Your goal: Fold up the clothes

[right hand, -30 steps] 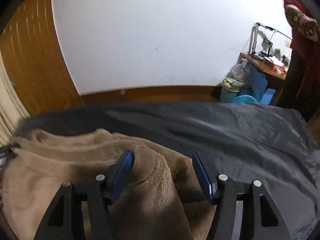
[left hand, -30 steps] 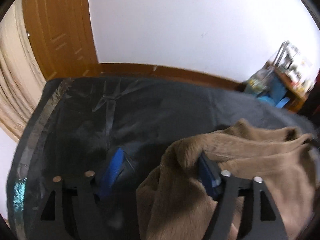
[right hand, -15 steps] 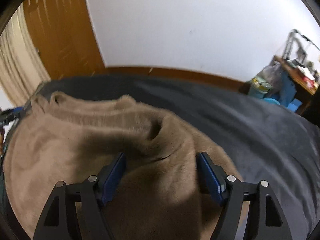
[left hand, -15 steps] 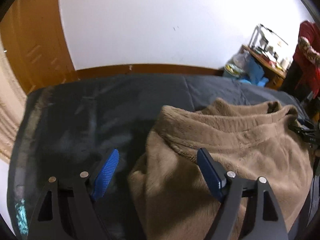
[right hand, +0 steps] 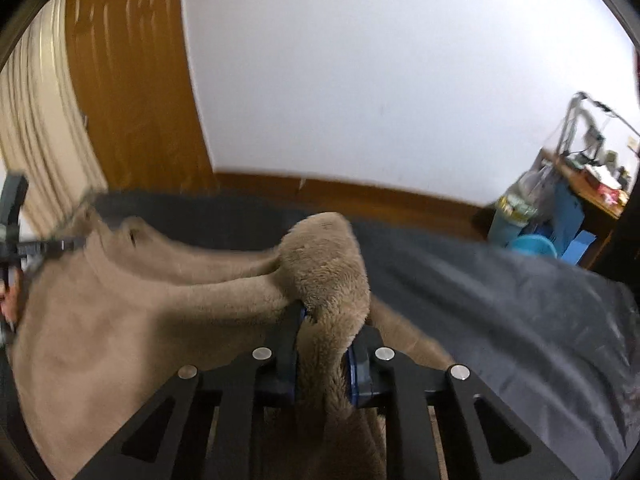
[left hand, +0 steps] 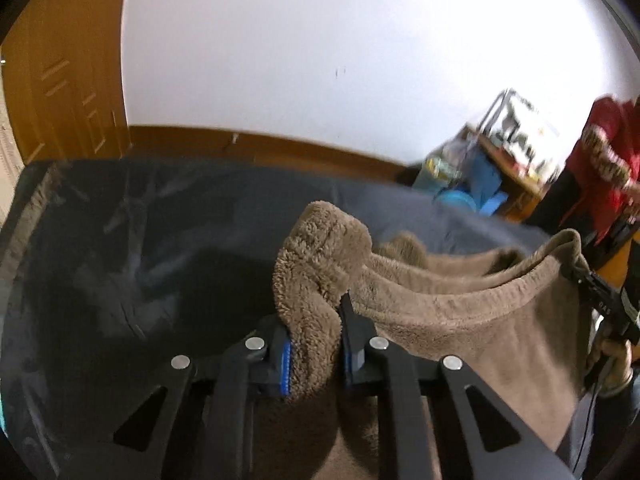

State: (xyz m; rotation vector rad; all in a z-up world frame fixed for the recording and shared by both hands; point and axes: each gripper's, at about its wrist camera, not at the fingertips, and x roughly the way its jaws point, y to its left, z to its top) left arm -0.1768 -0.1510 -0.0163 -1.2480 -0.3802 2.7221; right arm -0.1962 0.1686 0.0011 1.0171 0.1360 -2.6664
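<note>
A brown fleece garment (left hand: 460, 320) is held up above the dark cloth-covered table (left hand: 140, 240). My left gripper (left hand: 314, 344) is shut on one bunched end of its top edge. My right gripper (right hand: 324, 348) is shut on the other end of the brown fleece garment (right hand: 120, 340). The edge stretches taut between them and the rest hangs down. The right gripper also shows at the right edge of the left wrist view (left hand: 604, 300), and the left gripper at the left edge of the right wrist view (right hand: 12, 248).
The dark cloth (right hand: 500, 300) covers the whole table. A white wall and wooden skirting lie beyond it. A wooden door (right hand: 132, 80) and curtain are at far left. A cluttered desk with blue bins (right hand: 560, 216) stands at far right, near a person in red (left hand: 600, 168).
Both grippers have closed on the garment's top edge and lifted it off the table; half a second ago both were open with the fleece lying between their fingers.
</note>
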